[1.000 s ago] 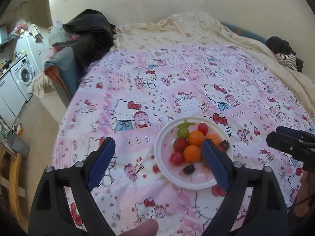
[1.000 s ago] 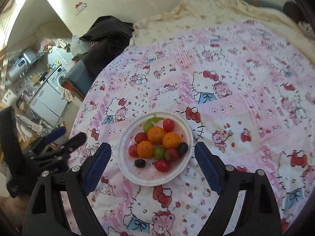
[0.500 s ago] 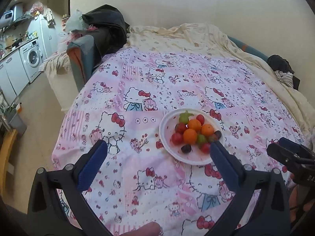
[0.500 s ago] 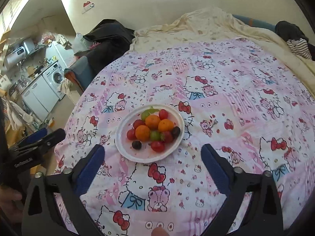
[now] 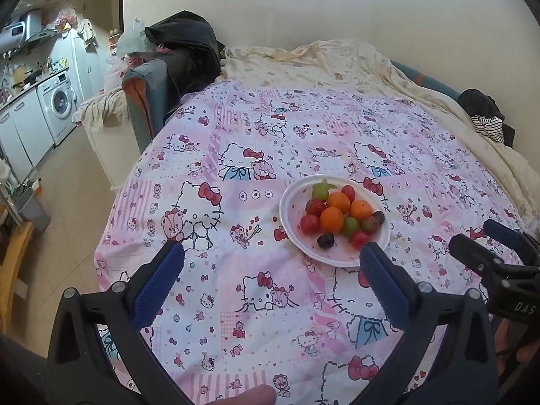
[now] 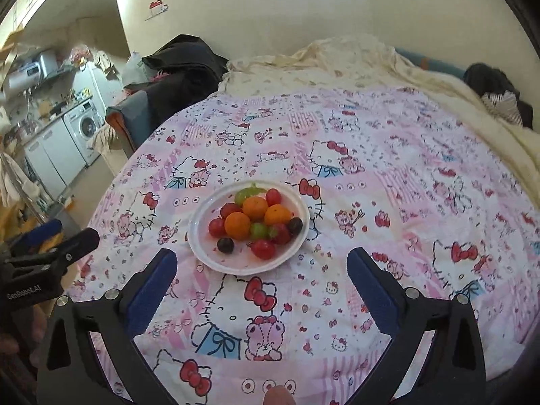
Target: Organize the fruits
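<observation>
Fruits [image 6: 253, 222] sit heaped on the white plate [image 6: 202, 246] on the bed; both tools, left tool [image 5: 270, 263] and right tool [image 6: 261, 265], have pulled back, jaws wide and empty, suggesting sorting may be finished.

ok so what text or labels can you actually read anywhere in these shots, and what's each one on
"DAS": on the black body of the right gripper, at the right edge of the left wrist view.
"GenRobot.AI": on the black body of the left gripper, at the left edge of the right wrist view.
Wall sticker: too small and blurred to read.
Washing machine: any panel markings are too small to read.
Bedsheet: cartoon pictures only, no words I can make out.
</observation>
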`<action>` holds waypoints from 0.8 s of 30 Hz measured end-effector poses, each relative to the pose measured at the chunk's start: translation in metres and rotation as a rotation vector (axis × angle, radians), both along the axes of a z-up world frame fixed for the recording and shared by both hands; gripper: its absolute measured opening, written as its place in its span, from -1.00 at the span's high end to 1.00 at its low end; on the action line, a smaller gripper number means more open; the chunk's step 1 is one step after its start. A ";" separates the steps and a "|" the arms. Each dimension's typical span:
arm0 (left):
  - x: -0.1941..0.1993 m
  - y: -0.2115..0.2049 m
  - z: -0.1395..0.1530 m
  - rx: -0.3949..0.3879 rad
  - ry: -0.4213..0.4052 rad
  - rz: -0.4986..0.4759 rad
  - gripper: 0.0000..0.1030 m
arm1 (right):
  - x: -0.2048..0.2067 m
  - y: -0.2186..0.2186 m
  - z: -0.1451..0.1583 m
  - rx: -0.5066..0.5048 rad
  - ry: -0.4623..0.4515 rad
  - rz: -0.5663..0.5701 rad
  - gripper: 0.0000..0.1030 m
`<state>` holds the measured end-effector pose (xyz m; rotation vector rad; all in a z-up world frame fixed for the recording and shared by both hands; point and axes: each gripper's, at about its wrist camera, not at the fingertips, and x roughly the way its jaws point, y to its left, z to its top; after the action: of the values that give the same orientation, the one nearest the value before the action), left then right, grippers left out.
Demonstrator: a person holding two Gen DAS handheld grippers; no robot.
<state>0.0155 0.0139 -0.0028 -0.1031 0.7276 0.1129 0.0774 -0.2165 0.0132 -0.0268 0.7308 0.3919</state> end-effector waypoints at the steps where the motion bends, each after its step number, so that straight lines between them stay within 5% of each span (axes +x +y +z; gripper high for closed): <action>1: 0.000 -0.001 0.000 0.001 -0.001 -0.003 -0.99 | 0.000 0.001 0.000 -0.004 -0.008 -0.001 -1.00; 24: 0.000 -0.006 0.001 0.010 -0.005 -0.017 -0.99 | 0.001 -0.001 0.000 0.006 -0.012 -0.017 -1.00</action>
<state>0.0158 0.0075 -0.0022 -0.0877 0.7227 0.1004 0.0783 -0.2174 0.0131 -0.0168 0.7176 0.3774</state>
